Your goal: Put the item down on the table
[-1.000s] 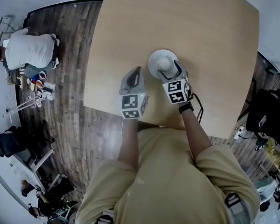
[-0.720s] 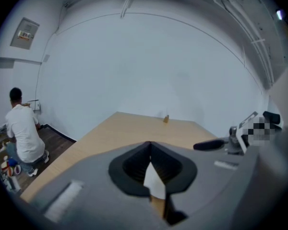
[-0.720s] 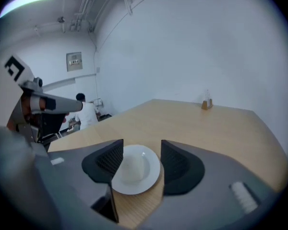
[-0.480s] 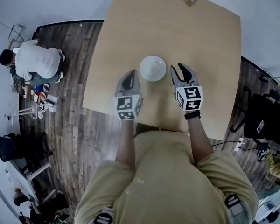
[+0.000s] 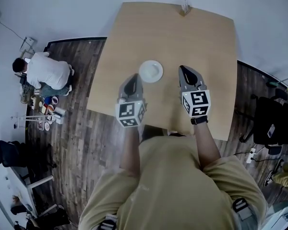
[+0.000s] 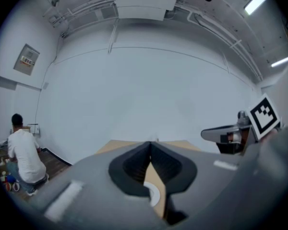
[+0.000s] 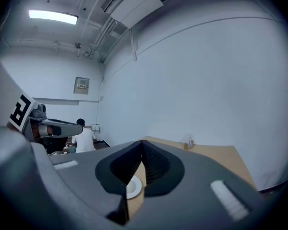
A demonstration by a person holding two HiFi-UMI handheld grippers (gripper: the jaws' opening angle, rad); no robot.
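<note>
While the white dish (image 5: 150, 71) is sitting free on the tabletop (image 5: 206, 37):
Progress: placing is appearing done; nothing is remaining.
Left gripper (image 5: 133, 78): jaws pressing together, holding nothing.
Right gripper (image 5: 184, 70): jaws pressing together, holding nothing.

Lying flat on the pale wooden worktop (image 5: 206, 47) as a plain white round plate (image 5: 150, 71), right way up. Showing a shallow dished middle and a slightly raised rim running all the way round. Sitting a little left of the worktop's middle, nearer the left edge than the right, well clear of every edge. Resting level, not tilting. Touching only the worktop, lying loose. Standing out brightly against the tan wood.
</note>
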